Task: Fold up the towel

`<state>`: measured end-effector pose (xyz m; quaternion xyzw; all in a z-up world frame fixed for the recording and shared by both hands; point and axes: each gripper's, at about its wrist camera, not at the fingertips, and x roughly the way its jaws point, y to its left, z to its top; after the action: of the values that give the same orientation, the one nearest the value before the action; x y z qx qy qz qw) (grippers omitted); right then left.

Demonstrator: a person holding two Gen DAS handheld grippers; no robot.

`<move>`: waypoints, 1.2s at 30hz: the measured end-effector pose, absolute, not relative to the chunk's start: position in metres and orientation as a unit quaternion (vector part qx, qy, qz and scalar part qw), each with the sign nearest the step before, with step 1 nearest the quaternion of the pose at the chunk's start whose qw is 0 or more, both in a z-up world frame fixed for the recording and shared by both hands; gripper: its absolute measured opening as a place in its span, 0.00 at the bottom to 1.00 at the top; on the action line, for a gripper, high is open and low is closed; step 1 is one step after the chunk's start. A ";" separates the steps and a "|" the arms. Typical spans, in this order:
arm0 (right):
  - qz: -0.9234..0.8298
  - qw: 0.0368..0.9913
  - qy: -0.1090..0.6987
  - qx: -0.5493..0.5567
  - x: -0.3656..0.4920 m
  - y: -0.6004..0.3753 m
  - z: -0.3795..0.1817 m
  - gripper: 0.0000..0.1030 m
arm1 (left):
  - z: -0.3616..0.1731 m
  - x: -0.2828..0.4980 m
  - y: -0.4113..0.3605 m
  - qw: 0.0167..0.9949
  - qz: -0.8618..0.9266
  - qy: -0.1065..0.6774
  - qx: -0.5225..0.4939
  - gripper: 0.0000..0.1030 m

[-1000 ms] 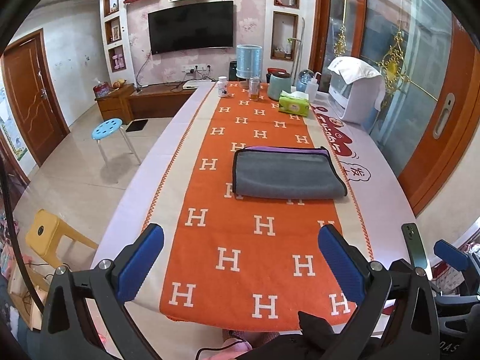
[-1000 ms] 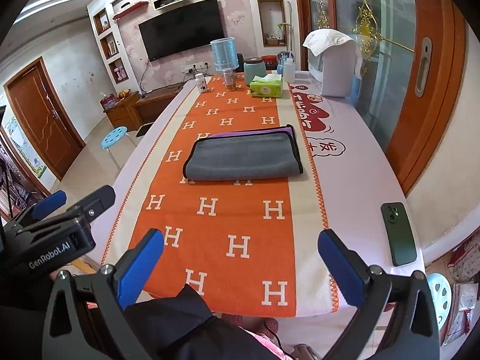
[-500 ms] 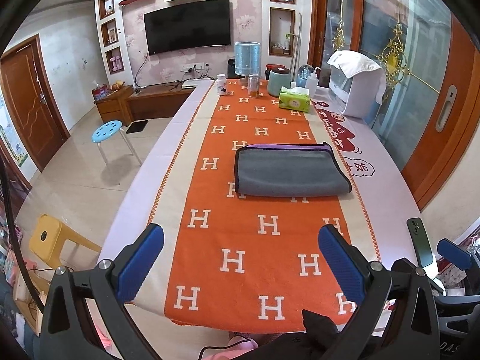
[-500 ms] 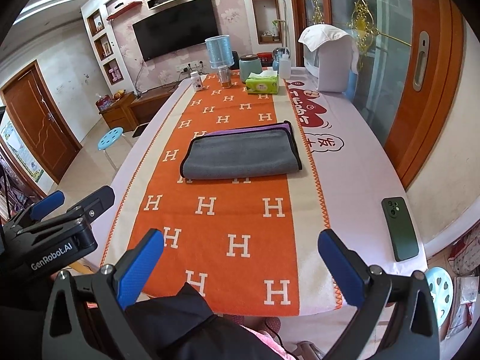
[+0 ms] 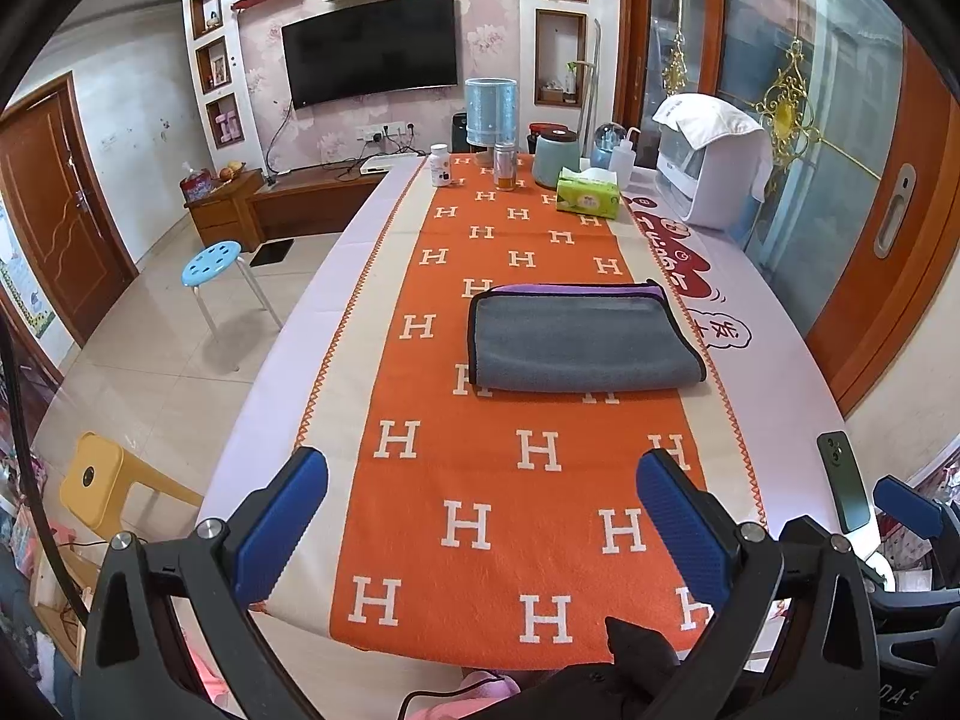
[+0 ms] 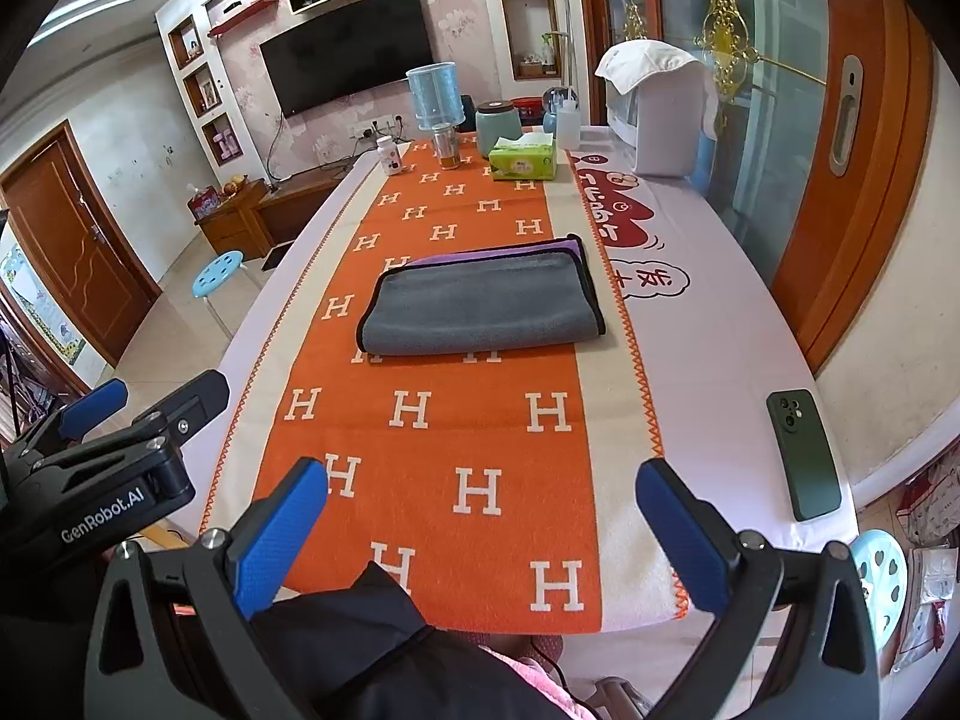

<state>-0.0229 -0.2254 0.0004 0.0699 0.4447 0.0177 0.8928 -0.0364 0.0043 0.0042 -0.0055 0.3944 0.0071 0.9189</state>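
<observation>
Living-room walls and a dark television (image 5: 369, 48) fill the top of both views, with the long table (image 5: 774, 372) running up the middle under an orange runner (image 5: 510, 480) patterned with white H's. My left gripper (image 5: 483, 516) sits at the bottom of its frame, blue fingers spread wide with nothing between them; my right gripper (image 6: 483, 516) is likewise spread and empty. The grey towel (image 5: 579, 348) lies folded at the centre of each frame (a purple layer shows along its far edge), well apart from both grippers. A green phone (image 6: 804, 456) lies at the right edge of the table. Bottles and what looks like a tissue box (image 6: 521, 163) crowd the far end.
</observation>
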 end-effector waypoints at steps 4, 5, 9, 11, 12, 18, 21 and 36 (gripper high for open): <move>0.018 0.892 0.445 0.070 -0.023 -0.225 0.000 1.00 | -0.001 -0.033 0.008 0.917 0.005 0.398 -0.003 0.99; 0.018 0.893 0.445 0.070 -0.023 -0.225 0.001 1.00 | -0.002 -0.032 0.009 0.917 0.004 0.400 -0.003 0.99; 0.017 0.892 0.445 0.071 -0.022 -0.225 0.001 1.00 | -0.005 -0.030 0.010 0.916 0.001 0.402 -0.001 0.99; 0.017 0.892 0.446 0.071 -0.022 -0.225 0.001 1.00 | -0.005 -0.030 0.009 0.916 0.000 0.402 -0.001 0.99; 0.016 0.892 0.447 0.071 -0.022 -0.225 -0.001 1.00 | -0.006 -0.030 0.009 0.915 -0.001 0.403 0.000 0.99; 0.014 0.890 0.449 0.073 -0.025 -0.224 -0.007 1.00 | -0.006 -0.031 0.009 0.915 -0.005 0.404 0.003 0.99; 0.014 0.890 0.450 0.074 -0.026 -0.224 -0.009 1.00 | -0.007 -0.031 0.010 0.914 -0.007 0.405 0.004 0.99; 0.013 0.887 0.456 0.075 -0.032 -0.221 -0.009 1.00 | -0.008 -0.035 0.011 0.913 -0.009 0.408 0.007 0.99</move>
<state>-0.0321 -0.2207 -0.0085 0.0750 0.4561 0.0128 0.8866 -0.0347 0.0107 -0.0076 0.0066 0.4079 -0.0086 0.9130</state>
